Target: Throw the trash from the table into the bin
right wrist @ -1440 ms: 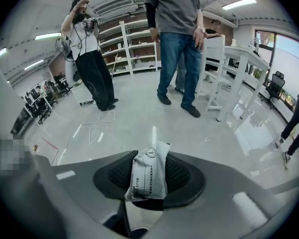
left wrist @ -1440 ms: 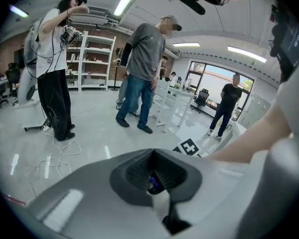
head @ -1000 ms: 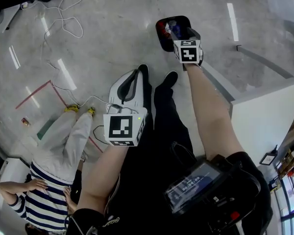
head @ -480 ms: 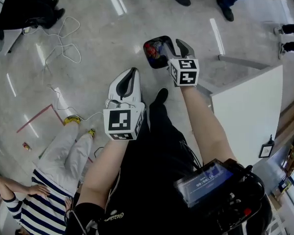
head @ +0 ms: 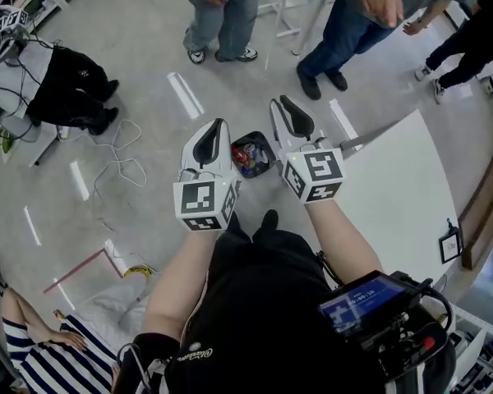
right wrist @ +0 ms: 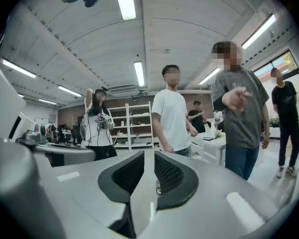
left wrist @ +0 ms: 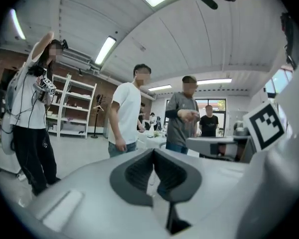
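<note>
A small black bin [head: 263, 140] with coloured trash inside stands on the floor, seen between my two grippers in the head view. The white table [head: 394, 187] runs along the right. My left gripper [head: 219, 125] [left wrist: 153, 152] is held level, its pads meeting at the tips with nothing in them. My right gripper [head: 280, 103] [right wrist: 149, 156] is also level, above the bin's right side. Its jaws are closing, a narrow gap still shows between the pads, and nothing is between them. Both gripper views look out across the room, not at the bin.
Two people [head: 222, 6] [head: 345, 31] stand just beyond the bin, and another person [head: 468, 39] is at the far right. Someone in a striped shirt [head: 33, 343] sits at lower left. Cables [head: 119, 167] and a black bundle [head: 74, 89] lie on the floor at left.
Both grippers have swung up from pointing at the floor to level. The right one has lifted off the bin and its jaws have narrowed. The head view has tilted up, showing the standing people.
</note>
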`<act>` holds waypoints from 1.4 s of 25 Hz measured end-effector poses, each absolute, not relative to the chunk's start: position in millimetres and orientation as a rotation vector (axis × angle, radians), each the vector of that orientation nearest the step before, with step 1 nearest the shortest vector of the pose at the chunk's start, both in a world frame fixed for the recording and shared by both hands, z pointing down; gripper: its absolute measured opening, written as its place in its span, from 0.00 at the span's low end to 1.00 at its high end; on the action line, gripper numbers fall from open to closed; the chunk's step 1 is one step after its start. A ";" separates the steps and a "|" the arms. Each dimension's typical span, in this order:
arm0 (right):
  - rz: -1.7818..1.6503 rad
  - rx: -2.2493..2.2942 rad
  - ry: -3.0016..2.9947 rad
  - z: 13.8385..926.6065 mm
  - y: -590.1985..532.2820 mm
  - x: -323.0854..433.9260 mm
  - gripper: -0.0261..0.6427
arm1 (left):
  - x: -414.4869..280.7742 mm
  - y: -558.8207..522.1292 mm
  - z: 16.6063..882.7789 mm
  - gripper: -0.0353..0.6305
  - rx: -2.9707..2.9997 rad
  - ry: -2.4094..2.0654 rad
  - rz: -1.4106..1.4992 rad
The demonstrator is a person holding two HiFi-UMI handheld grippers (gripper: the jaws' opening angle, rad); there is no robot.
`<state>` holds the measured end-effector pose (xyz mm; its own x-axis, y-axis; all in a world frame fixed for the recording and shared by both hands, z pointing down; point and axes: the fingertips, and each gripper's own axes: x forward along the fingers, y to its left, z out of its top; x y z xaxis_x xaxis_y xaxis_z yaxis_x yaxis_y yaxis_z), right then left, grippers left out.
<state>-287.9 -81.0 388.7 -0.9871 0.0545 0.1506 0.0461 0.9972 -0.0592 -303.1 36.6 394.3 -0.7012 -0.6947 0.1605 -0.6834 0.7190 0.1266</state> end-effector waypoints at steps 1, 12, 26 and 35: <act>0.075 -0.064 -3.012 373.9 -82.0 -281.2 0.13 | -302.0 31.3 379.7 0.06 1.134 -2.749 -0.088; 0.041 0.024 -3.114 316.6 -92.5 -257.5 0.05 | -295.0 -6.8 315.8 0.06 1.307 -2.809 -0.061; 0.042 0.011 -3.097 321.6 -89.0 -259.9 0.04 | -296.1 -8.2 319.5 0.07 1.313 -2.800 -0.039; 0.049 0.023 -3.087 324.2 -92.1 -259.4 0.04 | -294.5 -13.6 321.2 0.06 1.331 -2.787 -0.032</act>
